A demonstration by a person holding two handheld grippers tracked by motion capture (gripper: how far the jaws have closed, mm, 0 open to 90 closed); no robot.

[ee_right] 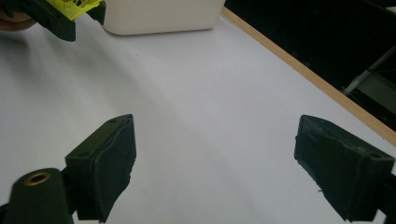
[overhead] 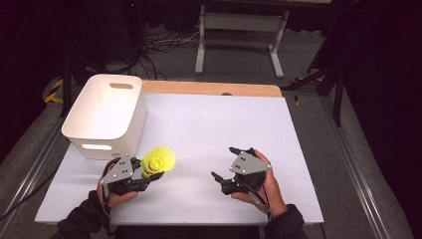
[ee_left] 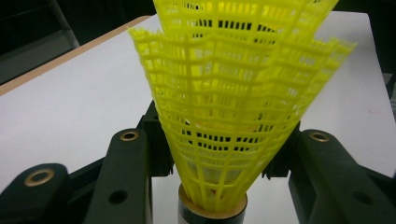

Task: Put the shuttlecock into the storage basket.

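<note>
A yellow plastic shuttlecock with a mesh skirt is held in my left gripper, just in front of the white bin. In the left gripper view the jaws press on the lower skirt of the shuttlecock from both sides, and its cork base points back at the camera. My right gripper hovers low over the white table at the front right, jaws wide apart with nothing between them. In the right gripper view the right gripper has bare table between its pads, with the shuttlecock at the top left.
A white plastic bin with handle slots stands at the table's back left, close to the left gripper; the white bin also shows in the right gripper view. A wooden strip runs along the far edge. Dark floor and a desk frame lie beyond.
</note>
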